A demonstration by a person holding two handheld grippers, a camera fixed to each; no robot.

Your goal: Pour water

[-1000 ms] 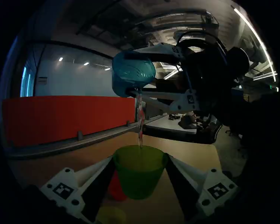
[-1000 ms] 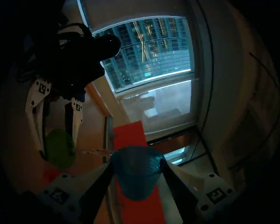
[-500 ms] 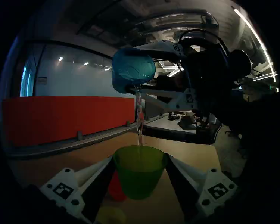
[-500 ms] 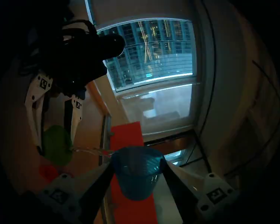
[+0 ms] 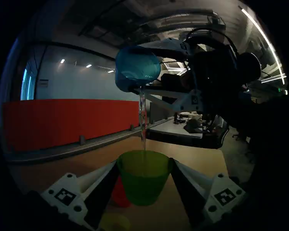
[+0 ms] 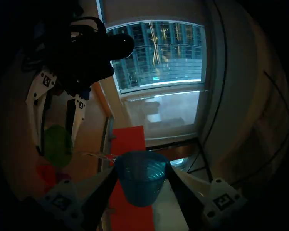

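Pouring is under way and not finished. Nearest in the left gripper view, the left gripper [image 5: 144,164] is clamped on the green cup [image 5: 144,181], one finger pressing each side of its wall. The cup stands upright, mouth up and long axis vertical, over the wooden table [image 5: 194,158]; I cannot tell whether its base rests on the board or hangs just above it. A red cup [image 5: 119,194] sits just behind its lower left side. A yellow object [image 5: 113,222] lies by the lower edge, too dim to name. Above the green cup's mouth a thin thread of water [image 5: 143,115] drops straight into it from the lip of the blue cup [image 5: 137,71], which is held high and well apart from the receiver. In the right gripper view the right gripper [image 6: 141,169] grasps that blue cup from both sides. The cup is tipped over so that its long axis runs roughly level, mouth turned sideways, and the water leaves at the lowest point of the rim. The level in either cup is too dark to read. I judge that some water is already in the green cup, and that what is left is to drain the rest, right the blue cup and set both down. Farthest back, a red partition [image 5: 67,119] runs along the table's far edge.
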